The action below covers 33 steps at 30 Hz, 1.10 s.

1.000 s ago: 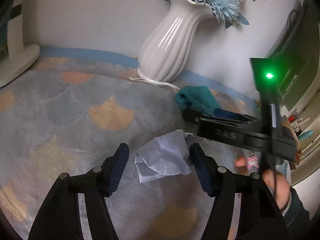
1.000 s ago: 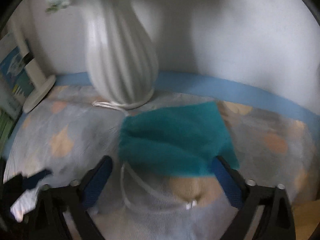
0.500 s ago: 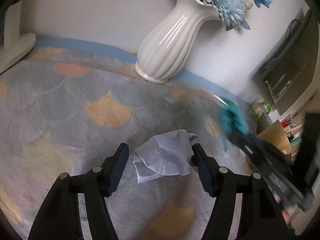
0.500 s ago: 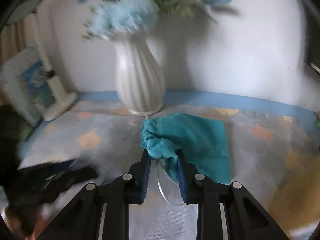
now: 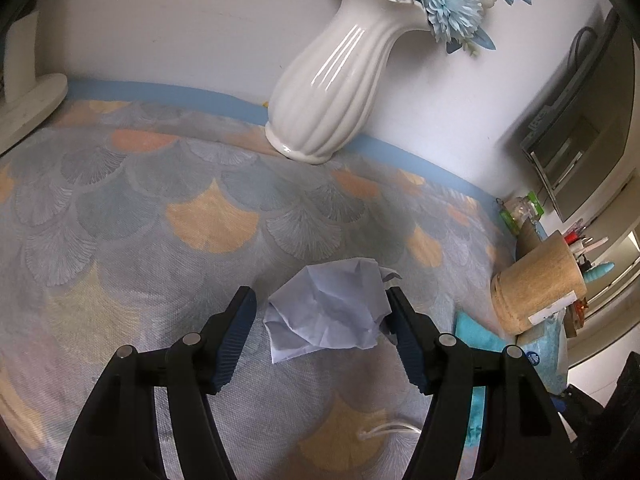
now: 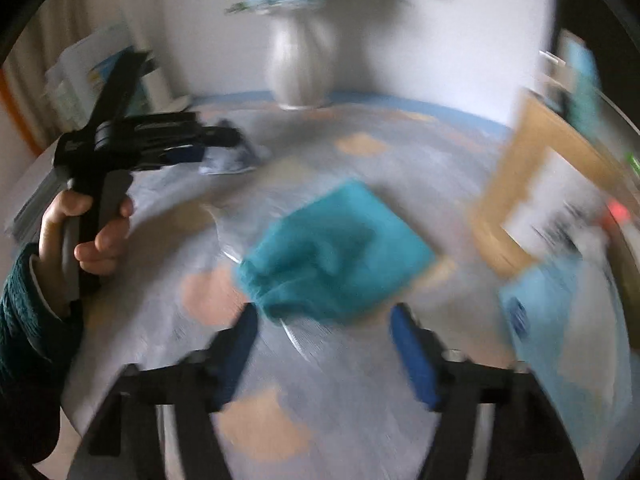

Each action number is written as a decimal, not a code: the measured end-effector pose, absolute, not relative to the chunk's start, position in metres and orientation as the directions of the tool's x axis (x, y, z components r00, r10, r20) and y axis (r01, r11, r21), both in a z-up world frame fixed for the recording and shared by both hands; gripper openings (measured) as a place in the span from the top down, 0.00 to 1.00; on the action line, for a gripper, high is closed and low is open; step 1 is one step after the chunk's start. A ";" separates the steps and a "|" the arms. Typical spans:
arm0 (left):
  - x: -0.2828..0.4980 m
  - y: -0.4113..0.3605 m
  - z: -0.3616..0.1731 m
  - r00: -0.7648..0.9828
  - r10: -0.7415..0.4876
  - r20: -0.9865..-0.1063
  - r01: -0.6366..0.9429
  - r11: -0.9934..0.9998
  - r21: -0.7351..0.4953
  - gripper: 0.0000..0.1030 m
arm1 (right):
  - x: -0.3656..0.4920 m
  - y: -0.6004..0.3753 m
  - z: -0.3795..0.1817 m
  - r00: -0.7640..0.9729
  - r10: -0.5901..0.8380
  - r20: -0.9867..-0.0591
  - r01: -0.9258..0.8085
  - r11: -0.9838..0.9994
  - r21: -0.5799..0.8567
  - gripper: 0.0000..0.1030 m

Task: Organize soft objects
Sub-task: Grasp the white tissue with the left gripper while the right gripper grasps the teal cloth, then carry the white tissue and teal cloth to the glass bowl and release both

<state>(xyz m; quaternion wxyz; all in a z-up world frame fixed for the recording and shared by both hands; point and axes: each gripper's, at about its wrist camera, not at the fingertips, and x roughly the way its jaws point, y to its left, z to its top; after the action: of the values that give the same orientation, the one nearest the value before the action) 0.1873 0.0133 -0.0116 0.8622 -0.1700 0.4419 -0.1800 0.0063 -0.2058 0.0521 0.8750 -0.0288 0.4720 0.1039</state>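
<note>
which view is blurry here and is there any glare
Right wrist view: heavy motion smear, teal cloth and vase streaked, edges soft. Left wrist view: sharp, crumpled paper crisp, bright glare stripes down the white vase, fisheye bending the wall line.

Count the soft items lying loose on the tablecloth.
2: a crumpled white paper between the left tongs, and a teal cloth just ahead of the opening right tongs. Others may be hidden out of frame.
</note>
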 end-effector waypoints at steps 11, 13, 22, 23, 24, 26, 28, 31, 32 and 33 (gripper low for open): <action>0.186 0.008 -0.010 0.538 -0.456 -0.709 0.175 0.883 -0.435 0.37 | 0.038 -0.204 0.028 0.422 0.309 -0.852 0.030 0.935 0.353 0.02; 0.184 0.005 -0.009 0.536 -0.453 -0.713 0.187 0.887 -0.423 0.37 | 0.053 -0.190 0.028 0.462 0.260 -0.848 0.032 0.951 0.309 0.01; 0.172 -0.016 -0.009 0.554 -0.373 -0.744 0.227 0.928 -0.295 0.37 | 0.095 -0.139 0.009 0.518 0.056 -0.854 0.031 0.996 0.084 0.01; 0.172 -0.015 -0.009 0.557 -0.373 -0.743 0.224 0.928 -0.298 0.38 | 0.094 -0.140 0.010 0.526 0.038 -0.850 0.035 0.997 0.067 0.09; 0.174 -0.014 -0.010 0.555 -0.377 -0.741 0.218 0.926 -0.308 0.38 | 0.095 -0.138 0.011 0.532 0.006 -0.847 0.045 0.998 0.035 0.19; 0.176 -0.012 -0.012 0.552 -0.386 -0.739 0.212 0.922 -0.324 0.43 | 0.094 -0.141 0.012 0.550 0.000 -0.835 0.041 0.999 0.027 0.30; 0.175 -0.010 -0.010 0.564 -0.383 -0.732 0.208 0.923 -0.323 0.47 | 0.091 -0.141 0.014 0.565 0.000 -0.825 0.031 0.999 0.020 0.42; 0.165 -0.013 0.000 0.630 -0.332 -0.702 0.203 0.943 -0.264 0.49 | 0.080 -0.139 0.018 0.597 0.078 -0.798 -0.035 0.997 0.072 0.61; 0.159 -0.014 0.007 0.666 -0.315 -0.677 0.208 0.949 -0.237 0.49 | 0.074 -0.139 0.022 0.606 0.118 -0.786 -0.066 0.993 0.098 0.65; 0.155 -0.015 0.012 0.691 -0.309 -0.653 0.213 0.951 -0.225 0.49 | 0.068 -0.136 0.026 0.626 0.154 -0.765 -0.108 0.988 0.111 0.66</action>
<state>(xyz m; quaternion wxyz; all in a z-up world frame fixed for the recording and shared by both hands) 0.1547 -0.0145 0.0121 0.9173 -0.0656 0.3661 -0.1425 0.0676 -0.1362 0.0259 0.9012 0.0271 0.4264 0.0727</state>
